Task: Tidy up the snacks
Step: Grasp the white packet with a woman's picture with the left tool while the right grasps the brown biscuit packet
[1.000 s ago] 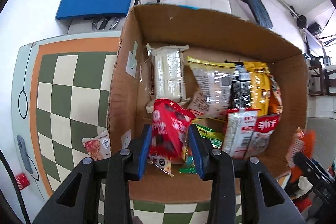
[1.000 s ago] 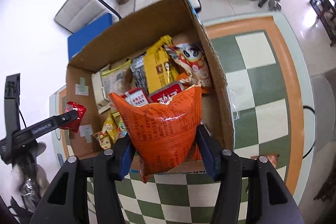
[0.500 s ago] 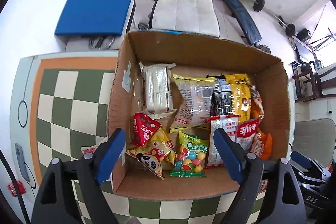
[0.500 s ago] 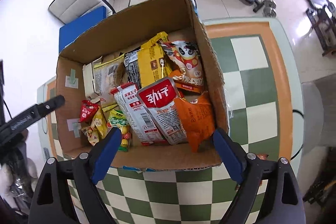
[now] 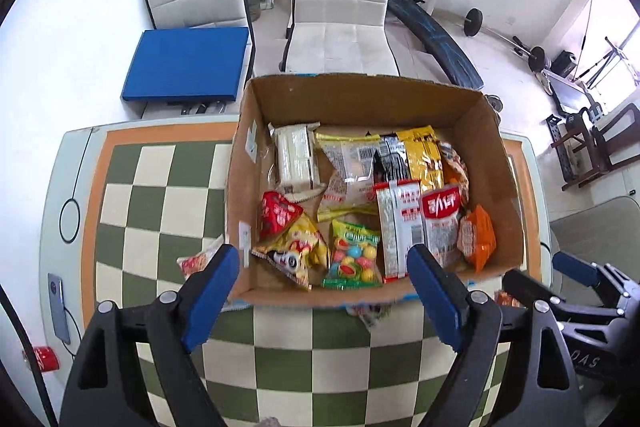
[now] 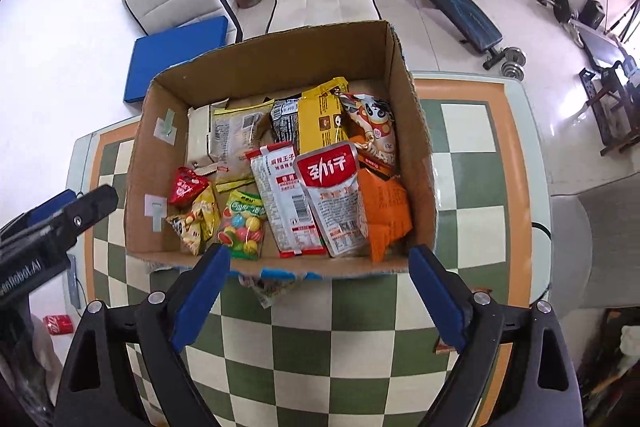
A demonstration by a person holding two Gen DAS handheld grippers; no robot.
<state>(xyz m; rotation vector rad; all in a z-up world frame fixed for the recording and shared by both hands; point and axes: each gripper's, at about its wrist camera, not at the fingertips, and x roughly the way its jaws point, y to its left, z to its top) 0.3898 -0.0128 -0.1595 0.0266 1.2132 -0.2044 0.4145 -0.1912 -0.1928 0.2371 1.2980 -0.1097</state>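
An open cardboard box [image 5: 360, 99] [image 6: 280, 63] stands on the checkered table and holds several snack packs. A small red pack [image 5: 276, 213] [image 6: 186, 187] lies at its near left and an orange pack [image 5: 478, 235] [image 6: 386, 213] at its near right. My left gripper [image 5: 324, 279] is open and empty, above the box's near wall. My right gripper [image 6: 320, 275] is open and empty, also over the near wall. A snack pack [image 5: 196, 261] lies on the table left of the box. Another pack [image 5: 370, 313] [image 6: 268, 287] sticks out from under the box's near edge.
The table has a green and cream checkered top [image 5: 160, 187] [image 6: 472, 179]. A phone [image 5: 58, 307] lies at its left edge. A red can [image 5: 42, 363] [image 6: 58, 323] lies on the floor. Two white chairs [image 5: 340, 19], a blue pad [image 5: 188, 63] and weight gear [image 5: 440, 39] stand behind.
Both grippers opened and let go: the red pack and the orange pack dropped into the box. Both grippers then drew back and up from the box.
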